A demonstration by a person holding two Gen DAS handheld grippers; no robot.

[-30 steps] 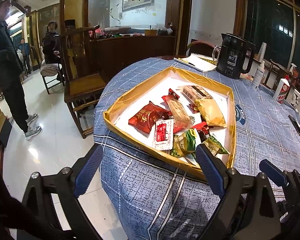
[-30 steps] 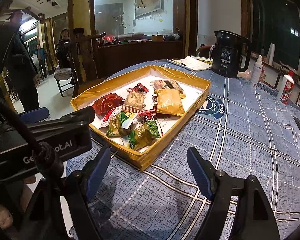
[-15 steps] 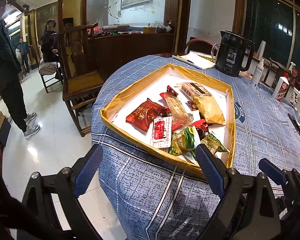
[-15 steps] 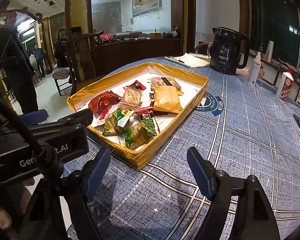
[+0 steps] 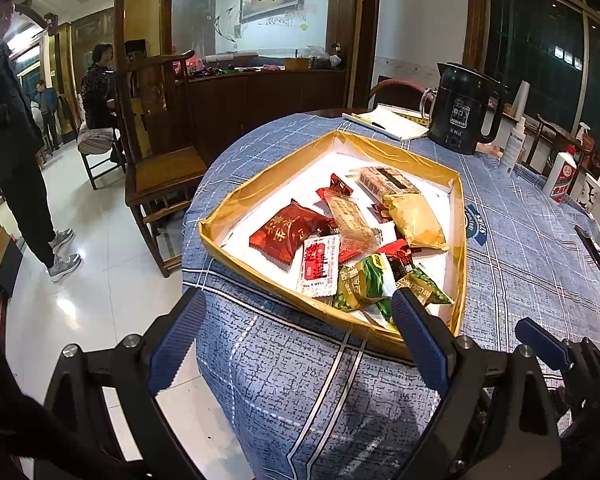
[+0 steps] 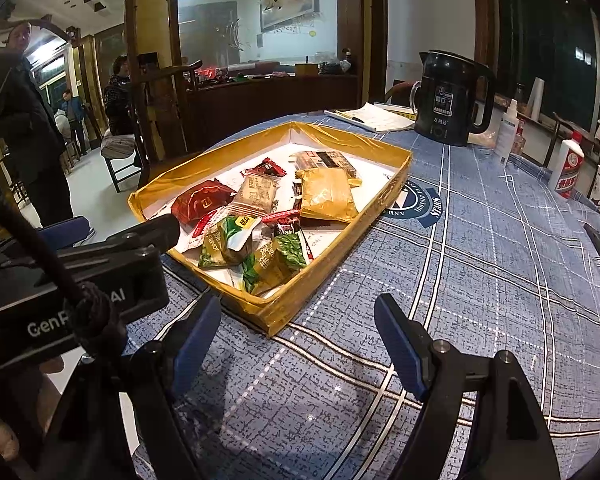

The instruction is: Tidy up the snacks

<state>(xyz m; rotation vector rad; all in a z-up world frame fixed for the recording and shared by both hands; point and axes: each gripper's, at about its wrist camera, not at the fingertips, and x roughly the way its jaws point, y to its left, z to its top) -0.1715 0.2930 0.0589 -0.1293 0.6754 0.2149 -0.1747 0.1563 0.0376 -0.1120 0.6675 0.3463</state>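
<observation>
A shallow gold-edged box with a white floor sits on the blue checked tablecloth. It holds several snack packets: a red one, a white and red sachet, a gold pack, green packs and a brown biscuit pack. My left gripper is open and empty, just short of the box's near edge. My right gripper is open and empty over the cloth before the box's near corner.
A black kettle, a notepad, bottles and a dark remote stand on the table's far and right side. A wooden chair stands left of the table. People stand at the left.
Both grippers have shifted slightly and the box sits a little closer and more centred in view. Both jaws stay open. The packets have not moved.
</observation>
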